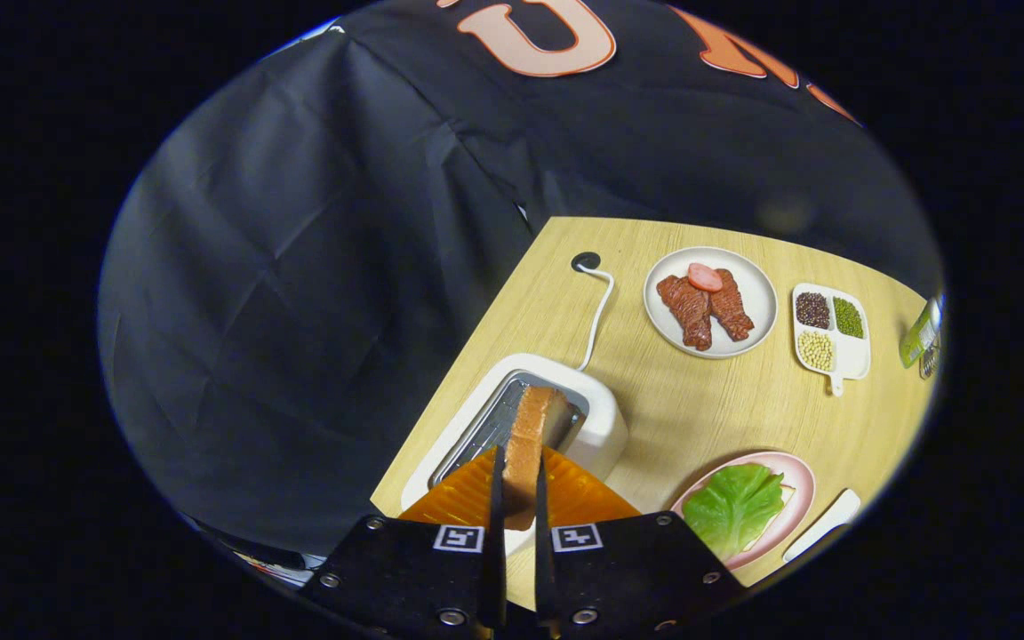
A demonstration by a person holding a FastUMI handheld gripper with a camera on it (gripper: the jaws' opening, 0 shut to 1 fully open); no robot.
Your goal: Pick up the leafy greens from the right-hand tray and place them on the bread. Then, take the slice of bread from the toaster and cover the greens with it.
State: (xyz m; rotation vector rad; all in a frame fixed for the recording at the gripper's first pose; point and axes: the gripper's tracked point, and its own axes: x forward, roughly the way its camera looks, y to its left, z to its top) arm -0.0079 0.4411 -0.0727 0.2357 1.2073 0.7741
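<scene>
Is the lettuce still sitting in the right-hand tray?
No: the lettuce lies on the pink plate, while the gripper pinches the bread slice.

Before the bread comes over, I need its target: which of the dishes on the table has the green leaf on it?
The pink plate nearest the hand-held gripper; the others carry meat or beans.

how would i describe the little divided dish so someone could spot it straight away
Start at the wooden table and find the round white plate of meat beyond the toaster. Right beside it sits the divided dish, white with a short handle. It alone has three compartments, holding dark, green and pale beans.
</scene>
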